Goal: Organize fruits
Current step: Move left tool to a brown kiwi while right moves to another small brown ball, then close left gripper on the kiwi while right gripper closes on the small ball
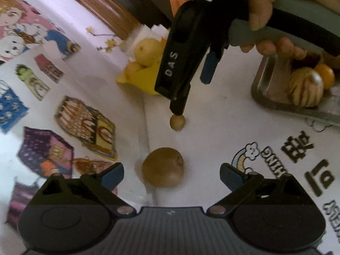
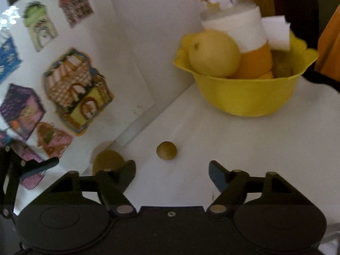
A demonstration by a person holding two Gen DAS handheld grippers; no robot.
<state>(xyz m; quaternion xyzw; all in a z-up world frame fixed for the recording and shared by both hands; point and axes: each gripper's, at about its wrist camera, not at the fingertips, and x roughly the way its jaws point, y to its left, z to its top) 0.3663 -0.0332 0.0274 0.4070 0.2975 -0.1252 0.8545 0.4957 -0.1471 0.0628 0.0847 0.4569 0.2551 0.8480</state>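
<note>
I have both tools over the white table (image 2: 233,148), each with its jaws spread and nothing between them. My left gripper (image 1: 171,175) frames the kiwi (image 1: 163,167), which sits on the tabletop just ahead of the fingers. My right gripper (image 2: 172,171) is lined up on the small round fruit (image 2: 166,150), lying a little beyond its fingertips; from the left camera that tool's tip hangs directly over it.

The kiwi should be light, with fuzzy skin that grips well, but soft enough to bruise, so I'd close gently across its middle. The small fruit looks smooth, hard and ready to roll; I'd pinch it square across its widest part.

The yellow bowl (image 2: 246,97) stands further back, holding a pale yellow fruit (image 2: 214,53), an orange cup (image 2: 255,63) and white paper. A metal tray (image 1: 276,102) to the right carries more fruit, partly hidden behind my hand (image 1: 276,10) and cut by the frame edge. I can't say what the small fruit is, perhaps a longan. In the right view, the kiwi is half hidden behind the left finger.
</note>
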